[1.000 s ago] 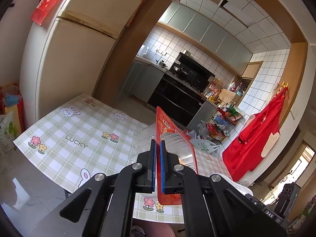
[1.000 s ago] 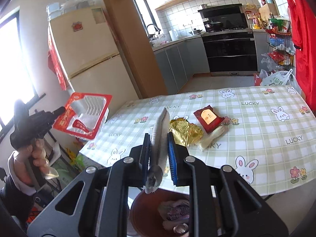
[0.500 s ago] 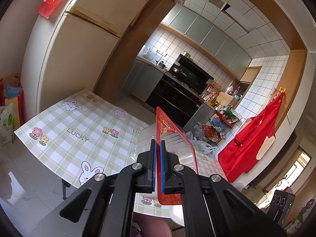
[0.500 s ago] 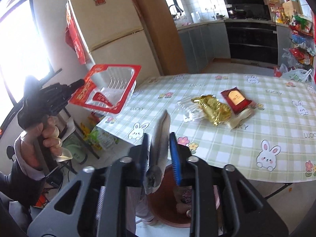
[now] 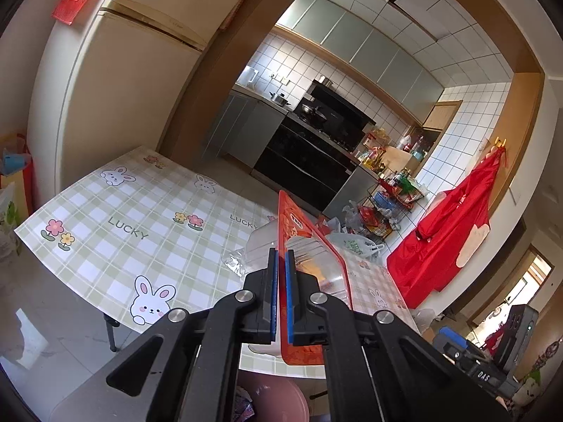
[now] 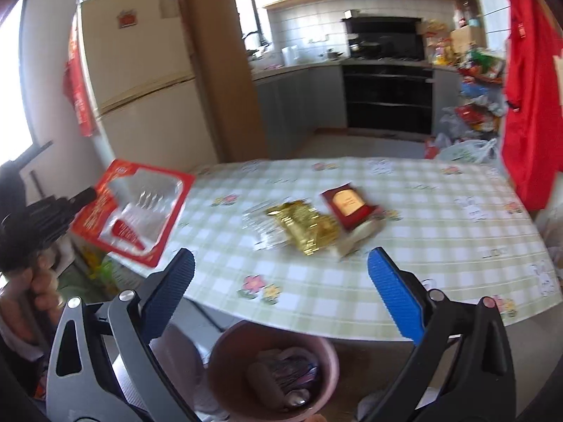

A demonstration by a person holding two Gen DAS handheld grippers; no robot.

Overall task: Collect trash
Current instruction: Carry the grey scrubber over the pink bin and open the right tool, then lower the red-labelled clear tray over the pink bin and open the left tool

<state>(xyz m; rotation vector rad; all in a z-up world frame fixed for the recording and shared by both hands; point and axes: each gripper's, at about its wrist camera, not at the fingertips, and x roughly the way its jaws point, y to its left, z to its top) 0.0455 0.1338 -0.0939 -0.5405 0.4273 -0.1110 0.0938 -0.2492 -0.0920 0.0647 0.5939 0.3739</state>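
Observation:
My left gripper [image 5: 280, 256] is shut on a red-edged clear plastic blister pack [image 5: 309, 246], held in the air off the table's near corner; it also shows in the right wrist view [image 6: 135, 211]. My right gripper [image 6: 279, 263] is wide open and empty above a pink trash bin [image 6: 271, 369] that holds several wrappers. On the checked tablecloth [image 6: 404, 246] lie a gold foil wrapper [image 6: 304, 225], a dark red packet [image 6: 348, 204] and clear plastic wrap [image 6: 262, 225].
A cream fridge [image 6: 140, 81] stands to the left behind the table. A red apron [image 6: 527, 88] hangs at the right. The kitchen with a black oven [image 6: 387, 95] and a cluttered rack lies beyond. The bin also shows low in the left wrist view [image 5: 274, 401].
My right gripper has opened and the grey wrapper it held is gone from its fingers. The left gripper still holds the blister pack and has shifted slightly.

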